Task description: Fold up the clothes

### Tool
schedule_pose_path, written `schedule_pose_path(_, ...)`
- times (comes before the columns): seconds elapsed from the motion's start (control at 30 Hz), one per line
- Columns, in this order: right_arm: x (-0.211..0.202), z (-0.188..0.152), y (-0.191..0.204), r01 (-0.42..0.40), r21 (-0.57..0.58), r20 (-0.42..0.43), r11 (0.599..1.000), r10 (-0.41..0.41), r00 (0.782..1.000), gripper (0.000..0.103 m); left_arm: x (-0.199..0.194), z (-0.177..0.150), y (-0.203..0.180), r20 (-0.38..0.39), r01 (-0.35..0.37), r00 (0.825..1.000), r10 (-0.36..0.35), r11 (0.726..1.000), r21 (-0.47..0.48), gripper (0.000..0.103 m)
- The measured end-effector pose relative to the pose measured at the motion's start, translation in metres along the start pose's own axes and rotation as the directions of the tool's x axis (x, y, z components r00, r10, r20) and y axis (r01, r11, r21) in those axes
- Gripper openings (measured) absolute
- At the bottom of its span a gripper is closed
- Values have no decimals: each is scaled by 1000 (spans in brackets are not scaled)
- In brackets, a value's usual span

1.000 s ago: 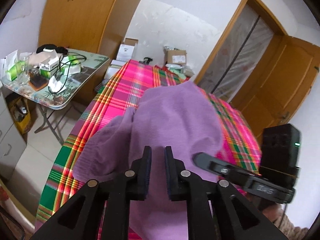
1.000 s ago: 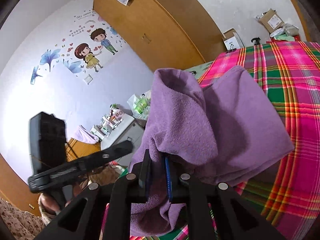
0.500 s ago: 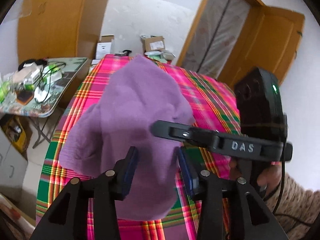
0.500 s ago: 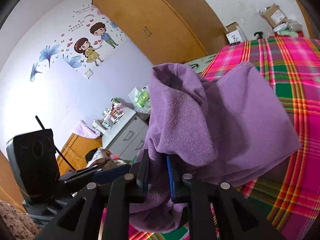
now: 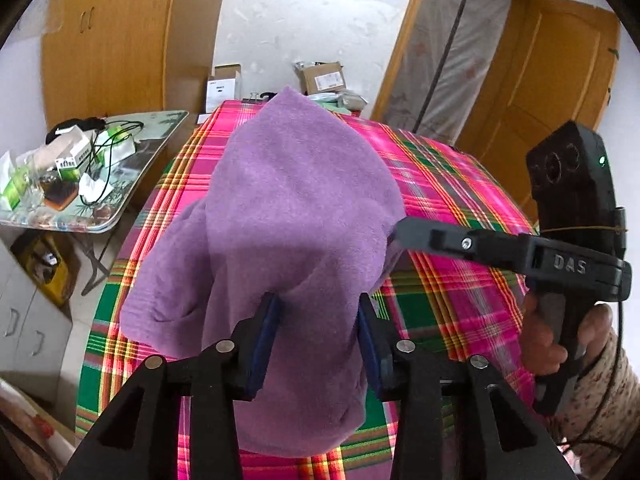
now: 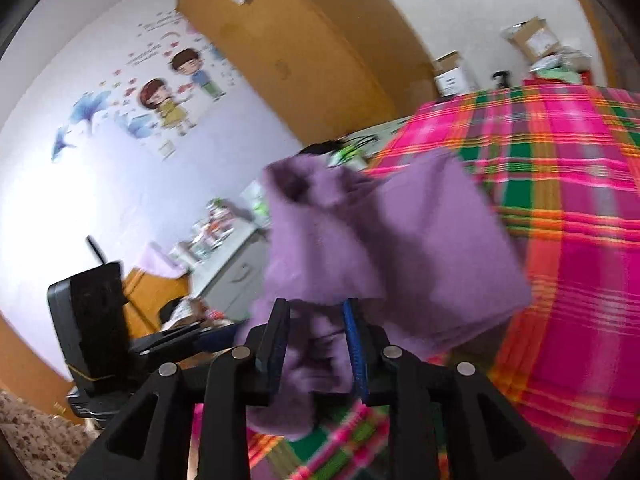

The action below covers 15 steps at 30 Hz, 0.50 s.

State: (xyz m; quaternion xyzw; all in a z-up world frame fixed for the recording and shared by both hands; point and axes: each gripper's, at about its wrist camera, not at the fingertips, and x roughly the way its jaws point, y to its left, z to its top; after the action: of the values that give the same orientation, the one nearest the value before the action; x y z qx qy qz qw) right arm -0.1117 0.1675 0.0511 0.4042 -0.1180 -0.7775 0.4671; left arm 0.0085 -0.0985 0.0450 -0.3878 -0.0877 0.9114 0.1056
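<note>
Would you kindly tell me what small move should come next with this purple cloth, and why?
Probably draw both grippers back: the left gripper and right gripper have just been opening, and the purple cloth lies folded on the plaid tablecloth, loose between them.

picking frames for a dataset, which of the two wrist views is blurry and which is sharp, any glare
Left wrist view: sharp; the weave of the purple cloth and the stripes of the plaid cover read cleanly, edges bowed by the fisheye. Right wrist view: motion blur smears cloth and plaid, and the wall at left is washed out by bright light; only the right gripper stays crisp.
</note>
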Motion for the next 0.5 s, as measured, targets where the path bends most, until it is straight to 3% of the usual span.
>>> schedule_pose_path(0.07, -8, 2, -14, 74, 24, 25, 997, -75, 997, 36, 0, -1, 4, 5, 7, 1000, -7, 1000, -27, 32)
schedule_pose_path(0.23, -6, 3, -39, 161, 93, -3, 983, -161, 987, 37, -1, -2, 7, 19, 22, 1000, -21, 998, -54, 29)
schedule_pose_path(0.33, -4, 2, -46, 243, 76, -3, 967, -244, 970, 37, -1, 0, 10, 25, 29, 999, -27, 997, -69, 27)
schedule_pose_path(0.5, 3, 8, -61, 283, 98, -16, 954, -283, 959, 44, -1, 0, 12, 26, 34, 999, -32, 996, -86, 27)
